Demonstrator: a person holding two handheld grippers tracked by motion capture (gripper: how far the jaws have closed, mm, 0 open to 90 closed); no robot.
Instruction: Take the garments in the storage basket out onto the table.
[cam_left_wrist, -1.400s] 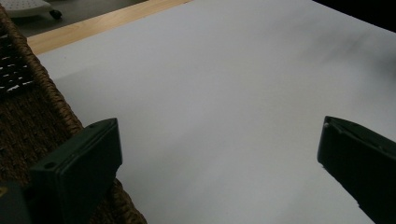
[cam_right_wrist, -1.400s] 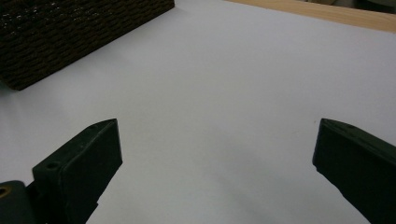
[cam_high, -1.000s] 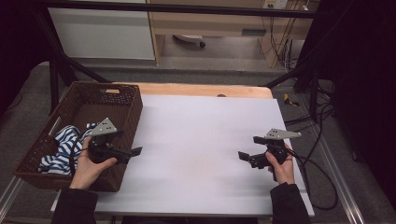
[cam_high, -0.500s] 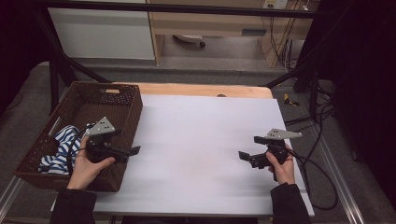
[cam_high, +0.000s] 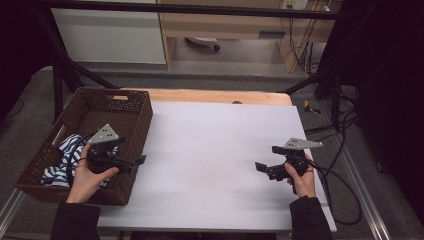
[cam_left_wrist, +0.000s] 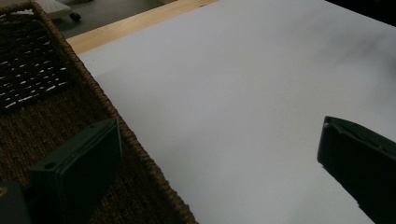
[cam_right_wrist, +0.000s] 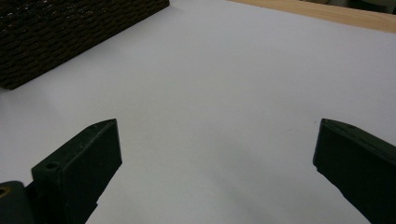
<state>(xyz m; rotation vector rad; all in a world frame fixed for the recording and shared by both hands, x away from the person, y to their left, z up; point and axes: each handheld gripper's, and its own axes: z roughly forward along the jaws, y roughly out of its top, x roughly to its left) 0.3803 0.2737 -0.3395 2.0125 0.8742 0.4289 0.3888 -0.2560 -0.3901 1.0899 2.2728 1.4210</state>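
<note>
A dark wicker basket (cam_high: 134, 117) stands at the table's left end, with a blue-and-white striped cloth (cam_high: 64, 156) lying inside it. My left gripper (cam_high: 136, 162) hovers over the basket's right rim, open and empty. In the left gripper view (cam_left_wrist: 219, 125) one jaw hangs above the basket's weave (cam_left_wrist: 56, 93) and the other above the white table top (cam_left_wrist: 233, 84). My right gripper (cam_high: 265, 159) is held low over the table's right side, open, nothing between its jaws. The right gripper view (cam_right_wrist: 218, 123) looks across bare white surface to the basket's wall (cam_right_wrist: 70, 32).
The white table top (cam_high: 210, 145) ends in a wooden strip (cam_high: 215, 96) at the far edge. Cables (cam_high: 345, 200) trail off the right side. Black frame poles (cam_high: 65, 75) and a cabinet (cam_high: 110, 35) stand behind the table.
My left gripper has drifted slightly to the left over the basket. The right gripper has stayed where it was.
</note>
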